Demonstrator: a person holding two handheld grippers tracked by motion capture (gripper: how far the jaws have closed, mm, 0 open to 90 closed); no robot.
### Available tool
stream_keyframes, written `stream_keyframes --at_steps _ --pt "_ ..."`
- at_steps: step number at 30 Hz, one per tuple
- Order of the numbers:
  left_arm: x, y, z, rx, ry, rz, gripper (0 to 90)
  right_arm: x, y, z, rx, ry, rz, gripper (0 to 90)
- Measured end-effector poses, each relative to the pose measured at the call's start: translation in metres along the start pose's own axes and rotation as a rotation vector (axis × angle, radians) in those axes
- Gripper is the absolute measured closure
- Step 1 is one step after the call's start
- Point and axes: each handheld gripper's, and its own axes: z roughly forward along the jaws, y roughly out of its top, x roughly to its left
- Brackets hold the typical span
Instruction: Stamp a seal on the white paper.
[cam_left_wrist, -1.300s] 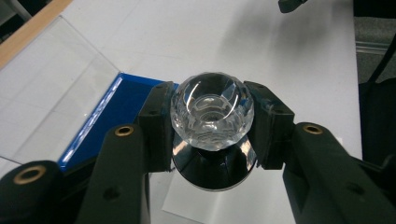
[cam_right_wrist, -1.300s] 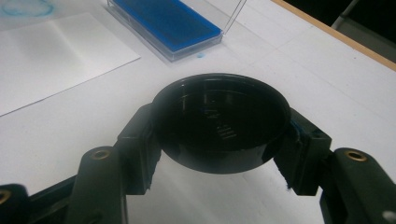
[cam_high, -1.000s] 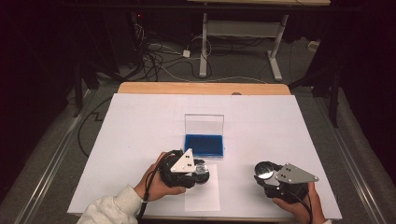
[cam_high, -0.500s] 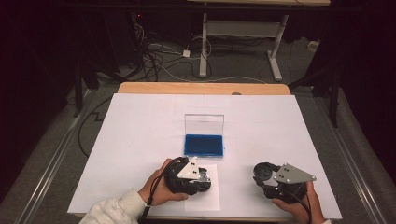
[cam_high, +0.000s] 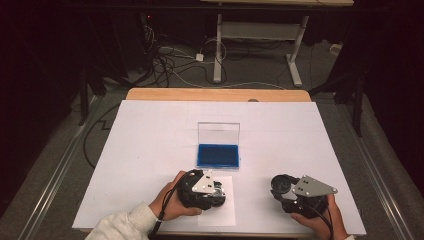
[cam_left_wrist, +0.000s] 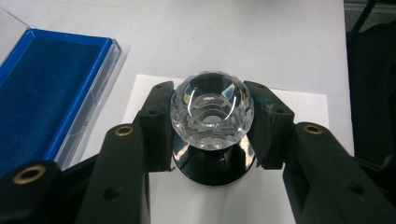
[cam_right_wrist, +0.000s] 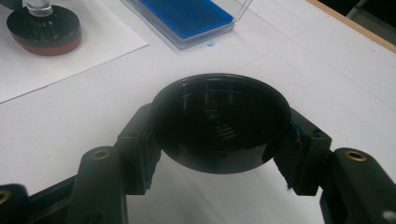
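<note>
A clear faceted crystal ball (cam_left_wrist: 212, 109) stands on a round black base (cam_left_wrist: 212, 170) with a red underside (cam_right_wrist: 44, 30), on a loose white paper sheet (cam_high: 220, 212). My left gripper (cam_left_wrist: 212, 116) is shut on the ball, one pad pressing each side; from above it sits over the sheet (cam_high: 216, 192). My right gripper (cam_right_wrist: 219, 135) is shut on a black round cap (cam_right_wrist: 219, 123), hollow side up, held just above the table at the near right (cam_high: 281, 186).
An open case (cam_high: 218, 156) with a blue lining and an upright clear lid stands mid-table, just beyond the paper sheet. White covering spans the table (cam_high: 310, 135); its wooden far edge (cam_high: 215, 94) shows. Cables and a desk frame lie on the floor beyond.
My left gripper has drifted a little toward the near edge, over the paper sheet. The right gripper and its cap have kept still.
</note>
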Motion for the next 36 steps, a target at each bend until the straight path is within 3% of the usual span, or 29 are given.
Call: stream_keyframes --at_steps 36 --pt "0.0046 0.0024 0.0003 0.051 -0.032 -0.017 54.6 0.0035 0.0005 0.0033 0.017 0.019 -0.020 38.6"
